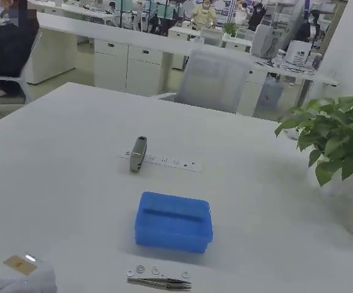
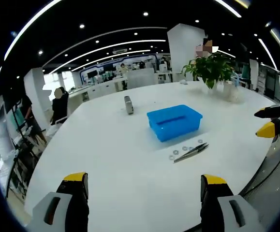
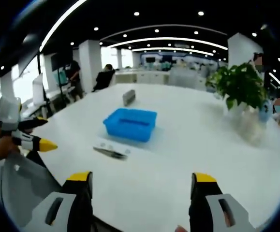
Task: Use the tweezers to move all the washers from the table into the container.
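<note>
Tweezers laid on white table near front edge. Washers lined just beside, between tweezers and blue container. Left gripper and right gripper held well apart from tweezers, jaws spread wide, nothing gripped. Bare tabletop seen around container; potted plant set toward right edge.

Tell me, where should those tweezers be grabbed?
Probably around the middle of the tweezers, pinching across their thin width, from above. They lie flat on the table, and the washers sit just beyond, so stay on the near side.
</note>
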